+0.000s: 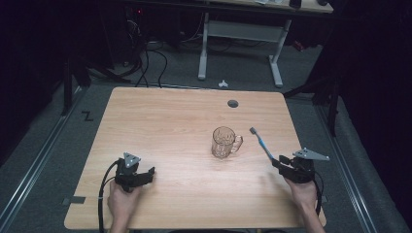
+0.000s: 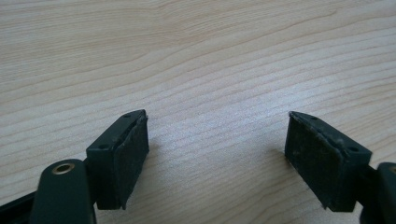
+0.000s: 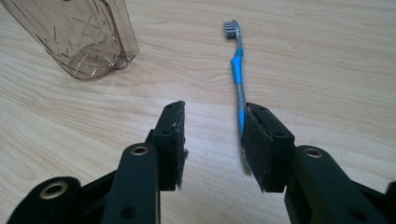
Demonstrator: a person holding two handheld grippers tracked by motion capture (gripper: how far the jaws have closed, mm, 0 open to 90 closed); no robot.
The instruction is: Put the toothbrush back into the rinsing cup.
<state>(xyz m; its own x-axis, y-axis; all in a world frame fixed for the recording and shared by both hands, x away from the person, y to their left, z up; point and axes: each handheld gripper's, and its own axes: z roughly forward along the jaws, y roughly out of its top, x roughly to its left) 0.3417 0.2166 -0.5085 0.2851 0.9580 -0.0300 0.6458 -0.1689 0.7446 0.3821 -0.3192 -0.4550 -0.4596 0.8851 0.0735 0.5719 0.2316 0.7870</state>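
Note:
A blue and grey toothbrush (image 1: 261, 144) lies on the wooden table (image 1: 170, 121), bristle head pointing away from me. My right gripper (image 1: 278, 163) hovers over its handle end. In the right gripper view the toothbrush (image 3: 237, 70) runs between the open jaws of my right gripper (image 3: 212, 109), close along the right-hand pad (image 3: 254, 140); the other pad stands well apart from it. A clear glass mug (image 1: 224, 142) stands upright left of the brush; its body (image 3: 88, 37) fills the right gripper view's upper left. My left gripper (image 1: 149, 173) rests near the table's front left, wide open (image 2: 217, 116) over bare wood.
A round cable hole (image 1: 232, 103) sits in the table near its far edge. Beyond the table stand a white desk frame (image 1: 240, 43) and cables on the dark floor. A small white object (image 1: 223, 84) lies on the floor behind the table.

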